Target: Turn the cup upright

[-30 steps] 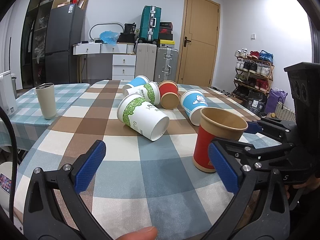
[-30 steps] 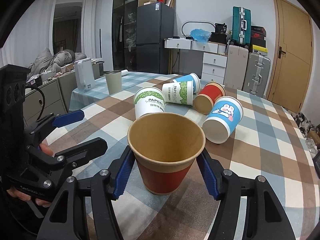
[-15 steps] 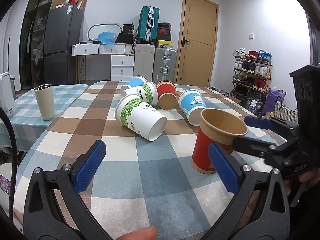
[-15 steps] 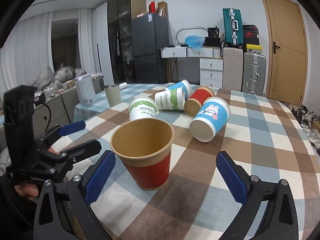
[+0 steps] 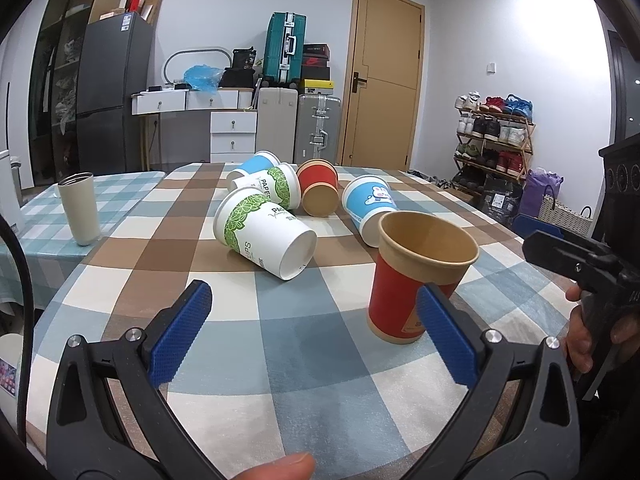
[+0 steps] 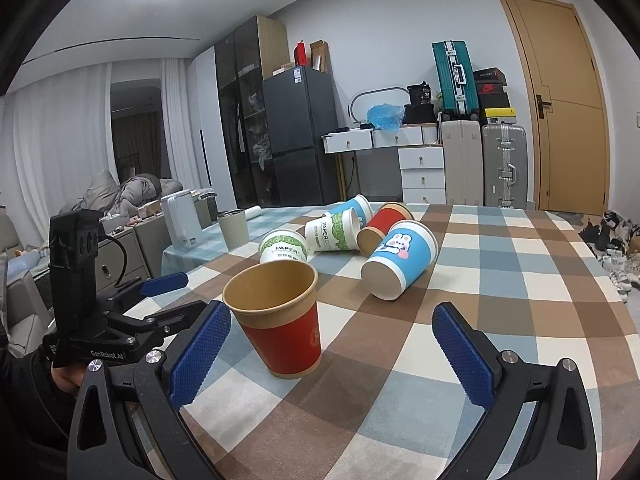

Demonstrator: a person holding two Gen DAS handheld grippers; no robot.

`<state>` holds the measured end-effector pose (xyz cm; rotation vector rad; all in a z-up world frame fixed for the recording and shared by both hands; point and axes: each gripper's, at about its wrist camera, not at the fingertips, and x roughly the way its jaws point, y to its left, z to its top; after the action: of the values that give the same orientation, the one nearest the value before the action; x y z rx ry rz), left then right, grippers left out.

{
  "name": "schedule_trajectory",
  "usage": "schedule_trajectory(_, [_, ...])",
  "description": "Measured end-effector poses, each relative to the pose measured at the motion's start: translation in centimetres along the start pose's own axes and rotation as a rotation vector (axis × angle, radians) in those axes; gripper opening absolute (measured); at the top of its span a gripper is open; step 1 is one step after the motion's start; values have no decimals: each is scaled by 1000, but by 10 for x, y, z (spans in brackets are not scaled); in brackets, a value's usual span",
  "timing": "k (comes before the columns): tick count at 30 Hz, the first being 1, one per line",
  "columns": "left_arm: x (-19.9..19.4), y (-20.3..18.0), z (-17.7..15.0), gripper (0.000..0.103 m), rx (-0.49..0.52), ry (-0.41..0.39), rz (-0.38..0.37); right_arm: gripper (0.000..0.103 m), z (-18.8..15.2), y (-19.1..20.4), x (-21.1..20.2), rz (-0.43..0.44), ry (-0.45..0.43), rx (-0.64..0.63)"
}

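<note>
A red paper cup [image 5: 416,276] stands upright on the checked tablecloth [image 5: 304,356]; it also shows in the right wrist view [image 6: 280,320]. My right gripper [image 6: 332,360] is open and empty, pulled back from the cup, which sits near its left finger. My left gripper [image 5: 316,336] is open and empty, with the cup just behind its right finger. Several cups lie on their sides behind: a green-leaf white cup [image 5: 264,232], a blue bunny cup [image 6: 400,258], a second red cup [image 5: 318,192].
A grey tumbler [image 5: 79,208] stands upright on the left table [image 5: 36,216]. A white appliance [image 6: 180,220] stands there too. The table's right edge [image 6: 624,320] drops to the floor. A fridge, suitcases and a door stand behind.
My right gripper opened, let go of the upright red cup and drew back and up. The cup stays standing. My left gripper barely moved.
</note>
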<state>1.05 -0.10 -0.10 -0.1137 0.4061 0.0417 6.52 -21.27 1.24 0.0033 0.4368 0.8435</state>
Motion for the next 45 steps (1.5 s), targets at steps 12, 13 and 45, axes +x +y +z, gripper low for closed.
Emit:
schedule_trajectory(12, [0, 0, 0, 102, 1, 0, -1, 103, -2, 5, 1, 1, -2, -35])
schedule_trajectory(13, [0, 0, 0, 102, 1, 0, -1, 103, -3, 5, 1, 1, -1, -35])
schedule_trajectory(45, [0, 1, 0, 102, 0, -1, -2, 103, -3, 5, 1, 4, 0, -37])
